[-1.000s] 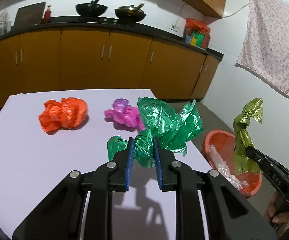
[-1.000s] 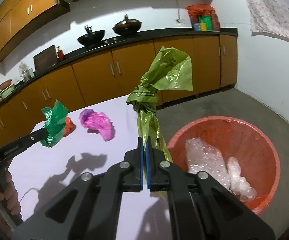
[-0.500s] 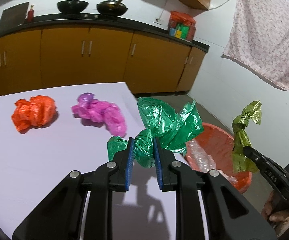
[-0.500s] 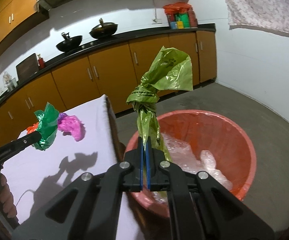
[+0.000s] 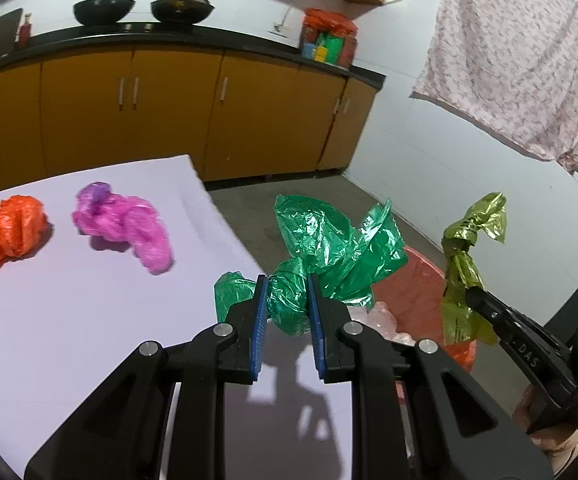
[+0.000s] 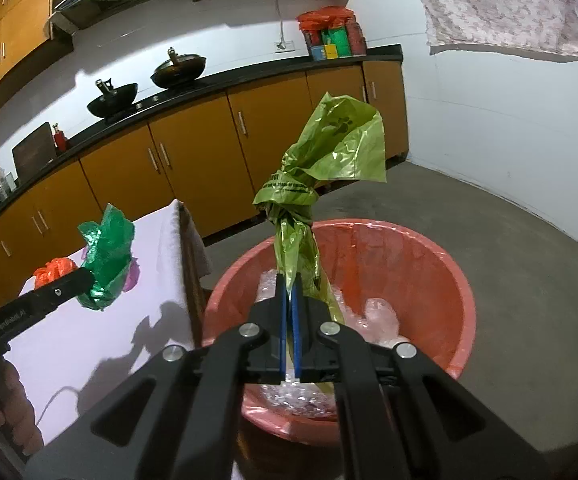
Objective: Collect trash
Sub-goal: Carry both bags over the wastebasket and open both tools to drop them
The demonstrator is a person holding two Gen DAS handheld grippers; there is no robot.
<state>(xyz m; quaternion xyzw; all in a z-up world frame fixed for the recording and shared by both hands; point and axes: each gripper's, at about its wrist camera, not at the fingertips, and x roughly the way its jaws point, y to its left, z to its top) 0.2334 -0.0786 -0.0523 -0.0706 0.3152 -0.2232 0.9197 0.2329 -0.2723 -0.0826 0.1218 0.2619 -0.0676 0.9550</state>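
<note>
My left gripper (image 5: 287, 282) is shut on a crumpled dark green plastic bag (image 5: 329, 252), held at the right edge of the white table (image 5: 69, 320). The same green bag (image 6: 107, 260) shows in the right wrist view, over the table edge. My right gripper (image 6: 289, 280) is shut on a knotted olive-green plastic bag (image 6: 321, 168), held upright over the red basin (image 6: 441, 280). That olive bag (image 5: 465, 272) hangs above the basin (image 5: 421, 272) in the left wrist view. An orange bag (image 5: 9, 232) and a magenta bag (image 5: 125, 224) lie on the table.
The basin stands on the grey floor right of the table and holds clear crumpled plastic (image 6: 377, 312). Orange cabinets (image 5: 169, 112) with a black counter and two woks run along the back wall. A patterned cloth (image 5: 521, 64) hangs on the right wall.
Both grippers have moved right with their bags. The green bag went from over the table to its right edge, and the olive bag from beside the basin to above it.
</note>
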